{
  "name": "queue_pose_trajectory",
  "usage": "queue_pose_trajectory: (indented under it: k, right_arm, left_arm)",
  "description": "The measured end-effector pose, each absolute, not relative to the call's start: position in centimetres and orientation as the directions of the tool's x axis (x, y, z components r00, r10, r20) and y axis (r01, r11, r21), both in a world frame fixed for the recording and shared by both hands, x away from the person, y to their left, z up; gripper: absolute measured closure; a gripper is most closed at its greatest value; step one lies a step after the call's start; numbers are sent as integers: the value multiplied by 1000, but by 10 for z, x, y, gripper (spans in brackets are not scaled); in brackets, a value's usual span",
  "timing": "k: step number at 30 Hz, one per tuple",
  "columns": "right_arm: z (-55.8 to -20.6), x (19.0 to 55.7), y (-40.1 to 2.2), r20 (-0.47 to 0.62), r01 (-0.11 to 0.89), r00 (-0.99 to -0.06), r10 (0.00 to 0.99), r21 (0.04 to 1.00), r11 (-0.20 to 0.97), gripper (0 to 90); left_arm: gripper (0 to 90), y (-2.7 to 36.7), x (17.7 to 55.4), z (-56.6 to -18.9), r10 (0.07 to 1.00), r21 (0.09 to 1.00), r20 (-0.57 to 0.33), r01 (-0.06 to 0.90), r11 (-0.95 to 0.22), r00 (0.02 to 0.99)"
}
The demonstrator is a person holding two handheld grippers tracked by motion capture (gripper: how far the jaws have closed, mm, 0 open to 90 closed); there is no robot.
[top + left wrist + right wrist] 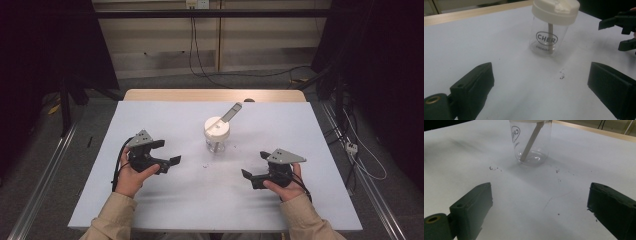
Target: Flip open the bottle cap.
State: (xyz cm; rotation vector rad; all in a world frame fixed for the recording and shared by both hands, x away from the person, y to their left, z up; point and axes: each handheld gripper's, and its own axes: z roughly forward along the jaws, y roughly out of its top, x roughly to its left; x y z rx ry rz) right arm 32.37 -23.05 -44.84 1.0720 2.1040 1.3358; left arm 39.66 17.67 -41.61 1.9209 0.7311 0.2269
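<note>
White covering is seen on the surface (165, 210) in the high view, and a clear plastic jar (217, 141) with a cream lid (217, 127) stands upright near its middle. A flat grey stick (231, 112) rises through the lid and leans toward the far right. The left claw (168, 152) is held by the left hand (131, 177) to the left of the jar, and the right claw (254, 166) is held by the right hand (286, 186) to its right. Both claws are spread and point inward; both are well apart from the jar, and nothing is carried between their jaws.

In the left gripper view, the jar (548, 37) is seen ahead, between the two spread black jaws but far beyond them. The lid (554, 11) is seated on top, the stick (550, 33) is seen through the clear wall, and dark printed letters are read on the front. Some dark crumbs (561, 75) lie on the surface in front of it. The right claw (624, 33) appears at the right edge, also spread.

In the right gripper view, the jar (531, 143) stands ahead, and the stick (531, 141) leans inside it down to the bottom. Small dark specks (494, 168) are scattered around it.

It is judged that the work is at its start: the jar is not yet touched, the lid is on, and the stick is in place. The approach and the first grasp are left to be done.
</note>
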Motion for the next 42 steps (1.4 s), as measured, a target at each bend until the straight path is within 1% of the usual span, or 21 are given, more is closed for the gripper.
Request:
queue_pose_trajectory:
  k: [9,31,42]
  right_arm:
    - [-451,317,-242,61,391,-604,795,892,229,59]
    - [-453,304,-256,52,395,-599,799,888,238,70]
    - [-453,303,-257,50,393,-601,797,888,240,71]
  left_arm:
    - [64,190,388,-423,591,861,-153,401,-314,792]
    - [65,217,373,-428,628,859,-136,407,-310,766]
    - [65,216,370,-430,638,860,-127,404,-310,760]
